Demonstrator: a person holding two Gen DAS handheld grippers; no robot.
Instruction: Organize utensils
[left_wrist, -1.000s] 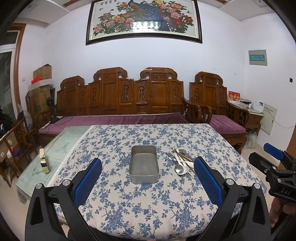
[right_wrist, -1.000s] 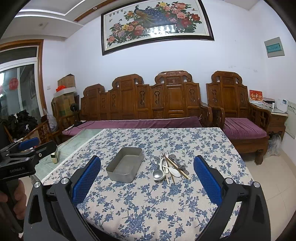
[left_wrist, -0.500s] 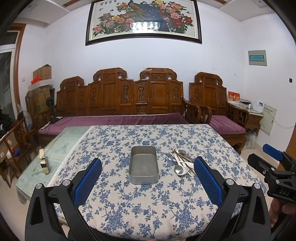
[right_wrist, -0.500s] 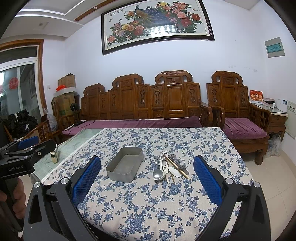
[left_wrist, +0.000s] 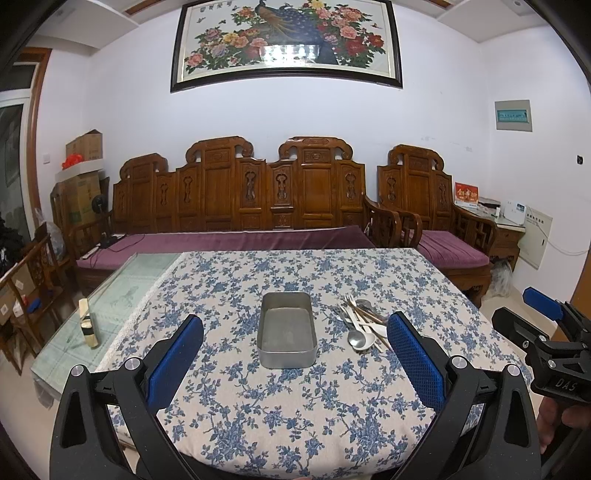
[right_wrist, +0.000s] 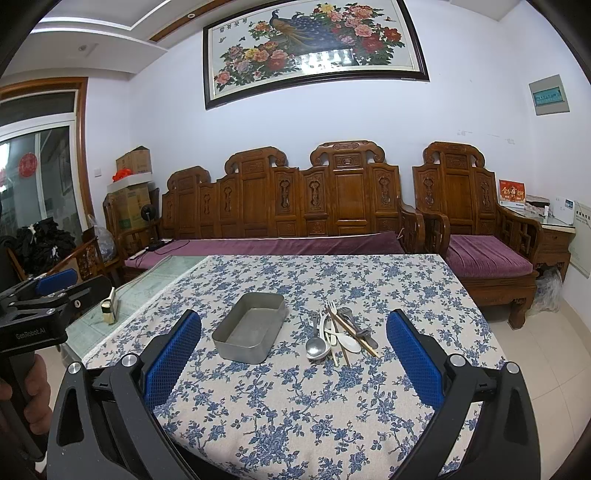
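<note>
An empty grey metal tray sits mid-table on the blue-flowered cloth. Just right of it lies a pile of utensils: a metal spoon, white spoons, a fork and wooden chopsticks, crossing one another. My left gripper hovers open near the table's front edge, short of the tray, nothing between its blue pads. My right gripper is also open and empty, back from the utensils. Each gripper shows at the other view's edge, held by a hand.
A bare glass strip runs along the table's left side with a small bottle on it. A carved wooden sofa with purple cushions stands behind the table, an armchair to the right, boxes at far left.
Almost nothing differs; both grippers stay open and near the front edge, with only a slight drift of the views. Tray and utensils have not moved.
</note>
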